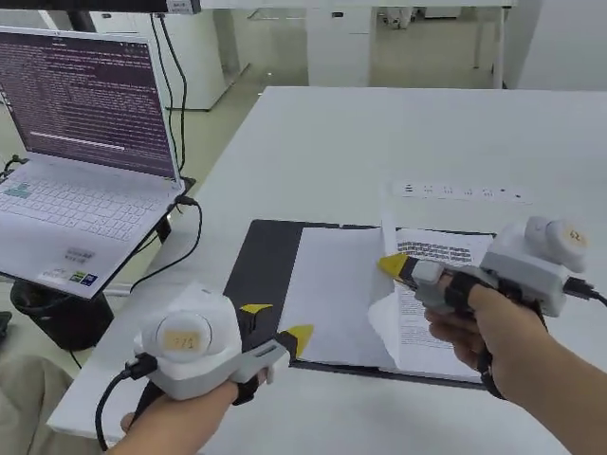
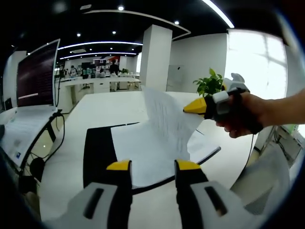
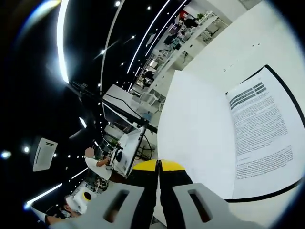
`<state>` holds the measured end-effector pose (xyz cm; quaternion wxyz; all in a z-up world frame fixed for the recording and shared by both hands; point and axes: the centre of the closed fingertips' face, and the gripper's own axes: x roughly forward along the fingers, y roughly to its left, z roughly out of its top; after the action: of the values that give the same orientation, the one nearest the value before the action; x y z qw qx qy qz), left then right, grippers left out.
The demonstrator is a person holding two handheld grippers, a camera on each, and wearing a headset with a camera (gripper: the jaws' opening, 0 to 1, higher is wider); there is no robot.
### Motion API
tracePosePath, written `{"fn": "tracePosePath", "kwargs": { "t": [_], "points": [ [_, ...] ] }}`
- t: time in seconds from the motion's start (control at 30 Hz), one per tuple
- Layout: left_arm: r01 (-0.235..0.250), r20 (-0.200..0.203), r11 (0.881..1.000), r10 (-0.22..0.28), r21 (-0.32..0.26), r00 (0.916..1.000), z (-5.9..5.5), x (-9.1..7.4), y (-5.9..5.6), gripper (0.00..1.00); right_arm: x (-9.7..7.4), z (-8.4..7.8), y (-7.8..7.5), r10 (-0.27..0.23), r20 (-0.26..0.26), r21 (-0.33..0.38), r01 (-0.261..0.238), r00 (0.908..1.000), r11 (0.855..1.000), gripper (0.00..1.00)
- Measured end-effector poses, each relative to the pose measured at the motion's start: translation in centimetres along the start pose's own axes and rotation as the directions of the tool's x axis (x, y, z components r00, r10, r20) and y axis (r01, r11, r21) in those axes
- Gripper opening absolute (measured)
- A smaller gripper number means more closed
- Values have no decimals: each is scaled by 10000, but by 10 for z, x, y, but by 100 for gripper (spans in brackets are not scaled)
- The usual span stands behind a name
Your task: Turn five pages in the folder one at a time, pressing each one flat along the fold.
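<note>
A black folder (image 1: 259,267) lies open on the white table, with a blank sheet (image 1: 337,289) on its left side and a printed page (image 1: 436,284) on its right. My right gripper (image 1: 393,265) is shut on the edge of one page (image 2: 164,114), which stands lifted and curled above the fold. In the right gripper view the yellow jaws (image 3: 158,165) are pressed together on that white page (image 3: 190,124), beside the printed page (image 3: 259,129). My left gripper (image 1: 277,322) is open at the folder's near left corner, nothing between its tips (image 2: 152,165). The right gripper (image 2: 194,107) appears there too.
An open laptop (image 1: 76,161) stands on the left with cables (image 1: 185,246) trailing toward the table edge. A white power strip (image 1: 460,192) lies behind the folder. The table's near edge runs just under the folder.
</note>
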<state>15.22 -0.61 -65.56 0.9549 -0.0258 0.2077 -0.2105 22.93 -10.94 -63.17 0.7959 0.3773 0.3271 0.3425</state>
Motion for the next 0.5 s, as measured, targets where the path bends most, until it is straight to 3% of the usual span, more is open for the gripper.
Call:
{"fn": "tracePosePath", "kwargs": {
  "t": [0.27, 0.5],
  "points": [
    [-304, -212, 9995, 301, -125, 9993, -13, -21, 22, 35, 30, -20, 3, -736, -564, -604, 701, 9957, 9957, 0],
    [-532, -396, 9977, 515, -426, 9979, -25, -28, 37, 36, 63, -43, 1, -1351, -1182, -1199, 1210, 9838, 9854, 0]
  ]
}}
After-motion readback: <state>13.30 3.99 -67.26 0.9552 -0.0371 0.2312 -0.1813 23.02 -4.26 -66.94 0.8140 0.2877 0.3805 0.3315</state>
